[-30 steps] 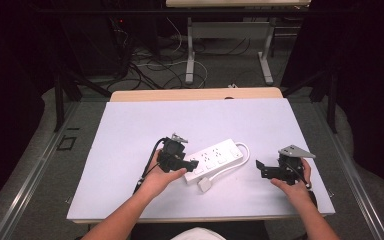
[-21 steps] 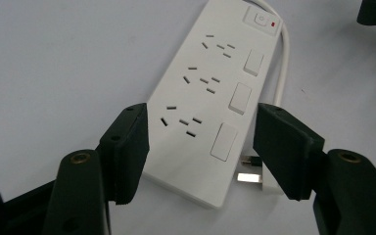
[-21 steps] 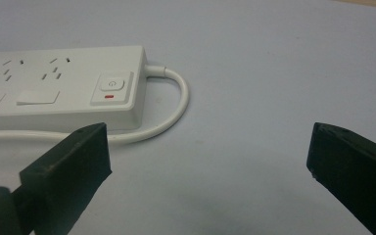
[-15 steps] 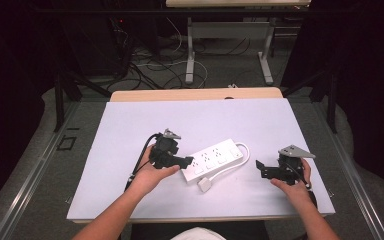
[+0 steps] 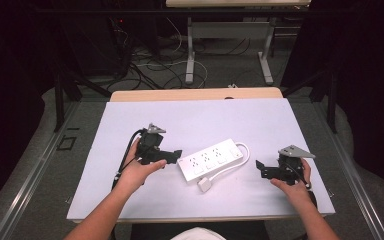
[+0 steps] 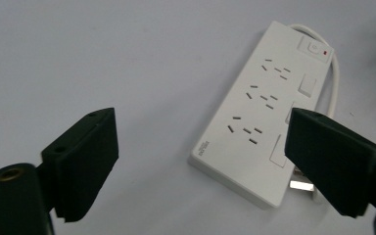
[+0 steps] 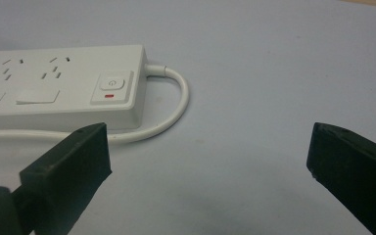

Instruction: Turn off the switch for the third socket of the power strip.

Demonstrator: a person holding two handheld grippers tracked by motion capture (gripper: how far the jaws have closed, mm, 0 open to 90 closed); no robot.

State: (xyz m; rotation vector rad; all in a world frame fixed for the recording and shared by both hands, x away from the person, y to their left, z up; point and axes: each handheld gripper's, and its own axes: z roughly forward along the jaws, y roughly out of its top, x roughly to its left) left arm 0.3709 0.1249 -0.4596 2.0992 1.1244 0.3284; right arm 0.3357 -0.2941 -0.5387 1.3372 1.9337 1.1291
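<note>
On the desk point(image 5: 130, 120): a white power strip point(image 5: 211, 159) was laid; small print unreadable.
Left tool point(image 5: 172, 155): jaws held wide.
Right tool point(image 5: 261, 169): jaws held wide.

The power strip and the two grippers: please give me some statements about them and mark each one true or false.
1. The power strip lies flat on the table. True.
2. The left gripper is shut on the strip. False: its jaws stand wide open, holding nothing.
3. The cable leaves the strip beside the power button. True.
4. The right gripper touches the strip. False: it is open and apart from it.
5. The plug sits in a socket. False: it lies on the table.
</note>
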